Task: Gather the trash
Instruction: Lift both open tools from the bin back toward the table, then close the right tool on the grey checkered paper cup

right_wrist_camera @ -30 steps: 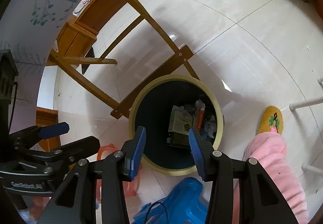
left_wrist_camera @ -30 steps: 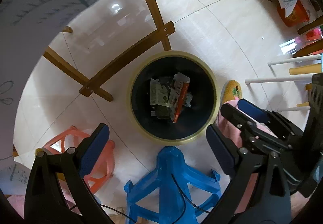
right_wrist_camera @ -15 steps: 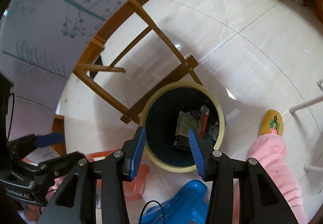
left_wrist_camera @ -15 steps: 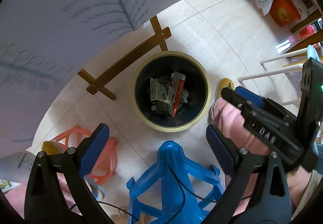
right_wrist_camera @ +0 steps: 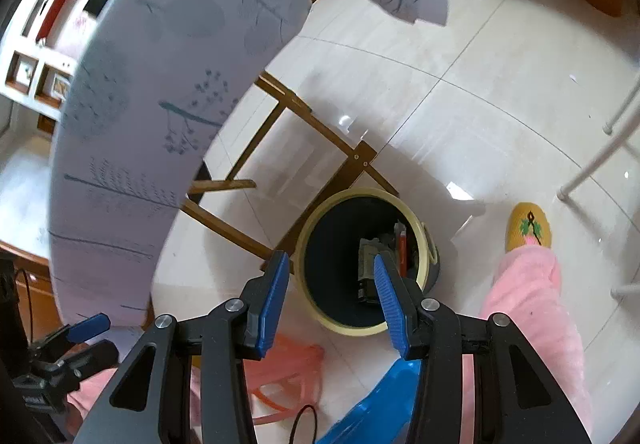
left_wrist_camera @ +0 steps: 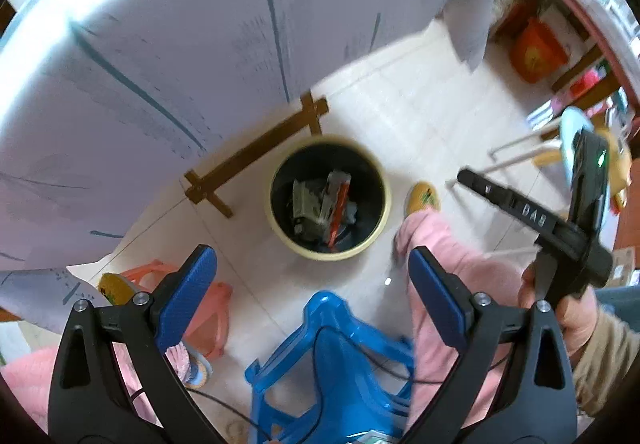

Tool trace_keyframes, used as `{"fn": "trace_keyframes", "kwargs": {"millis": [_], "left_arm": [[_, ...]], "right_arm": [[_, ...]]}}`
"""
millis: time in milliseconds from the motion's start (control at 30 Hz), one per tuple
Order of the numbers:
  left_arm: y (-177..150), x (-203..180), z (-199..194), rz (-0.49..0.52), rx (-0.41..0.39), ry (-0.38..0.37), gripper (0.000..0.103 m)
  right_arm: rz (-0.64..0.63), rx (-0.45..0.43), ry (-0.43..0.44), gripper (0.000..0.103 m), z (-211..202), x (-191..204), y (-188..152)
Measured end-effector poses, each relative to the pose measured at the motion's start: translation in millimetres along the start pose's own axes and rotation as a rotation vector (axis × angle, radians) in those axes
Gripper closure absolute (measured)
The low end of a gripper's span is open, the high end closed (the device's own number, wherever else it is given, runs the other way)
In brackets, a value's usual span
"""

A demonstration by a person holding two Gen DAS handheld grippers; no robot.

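Note:
A round trash bin with a cream rim (left_wrist_camera: pixel 326 255) stands on the tiled floor, with crumpled wrappers (left_wrist_camera: pixel 324 203) lying in its dark inside. My left gripper (left_wrist_camera: pixel 310 260) hangs high above it, pointing steeply down, open wide with nothing between its blue pads. In the right wrist view the bin (right_wrist_camera: pixel 348 328) sits below my right gripper (right_wrist_camera: pixel 330 258), which is open about halfway and holds nothing. Its right finger hides part of the wrappers (right_wrist_camera: pixel 366 248). The left gripper (right_wrist_camera: pixel 86 326) shows at the lower left there.
A table under a pale leaf-print cloth (left_wrist_camera: pixel 200 63) overhangs the left, with its wooden cross-legs (left_wrist_camera: pixel 256 151) beside the bin. A blue stool (left_wrist_camera: pixel 332 364) and an orange stool (left_wrist_camera: pixel 218 308) stand close below. A person's pink trouser leg (right_wrist_camera: pixel 528 304) and yellow slipper (right_wrist_camera: pixel 528 224) are to the right.
Both grippers have risen away from the bin, which now looks smaller. The tablecloth fills much more of both views. Neither gripper's opening has changed.

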State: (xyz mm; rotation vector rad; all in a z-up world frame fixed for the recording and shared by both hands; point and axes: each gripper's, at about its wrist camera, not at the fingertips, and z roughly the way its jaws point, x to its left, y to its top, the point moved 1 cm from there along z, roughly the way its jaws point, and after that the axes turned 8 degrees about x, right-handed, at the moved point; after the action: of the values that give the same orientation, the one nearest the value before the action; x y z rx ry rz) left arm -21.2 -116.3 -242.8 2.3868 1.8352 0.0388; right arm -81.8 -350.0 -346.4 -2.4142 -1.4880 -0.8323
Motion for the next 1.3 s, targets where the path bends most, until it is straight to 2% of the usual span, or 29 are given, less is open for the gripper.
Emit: {"fn": "trace_keyframes", "kwargs": {"millis": [233,567,800,933,1067,1167,1300], "left_arm": [[4,28,-65,-0.117,-0.121,-0.056,0.008],[22,102,-137,-0.294,-0.235,-0.113,0.008],[67,152,-170,-0.333,-0.312,-0.12,0.008],[107,162,-184,-0.26,-0.341,-0.053,0.008],[153,172,-198,-0.179,-0.386,0.03,0.008],[184,184,-201,-0.172,-0.41,0.049,0.008],[210,214,-194,-0.276,-0.451,0.057,0.008]], "right_arm": [[-0.054,-0.017,0.042,0.058,-46,37,-10],[-0.288,-0.073,0.144,0.058,-92,162,11],[-0.41,-0.099,0.183,0.058,-102,250,63],[-0.456,-0.1,0.149,0.058,-103,289,102],[-0.463,-0.063,0.145,0.058,-94,325,149],[-0.435,-0.043,0.159,0.058,-81,348,181],[-0.43,-0.037,0.155,0.048,-50,382,214]]}}
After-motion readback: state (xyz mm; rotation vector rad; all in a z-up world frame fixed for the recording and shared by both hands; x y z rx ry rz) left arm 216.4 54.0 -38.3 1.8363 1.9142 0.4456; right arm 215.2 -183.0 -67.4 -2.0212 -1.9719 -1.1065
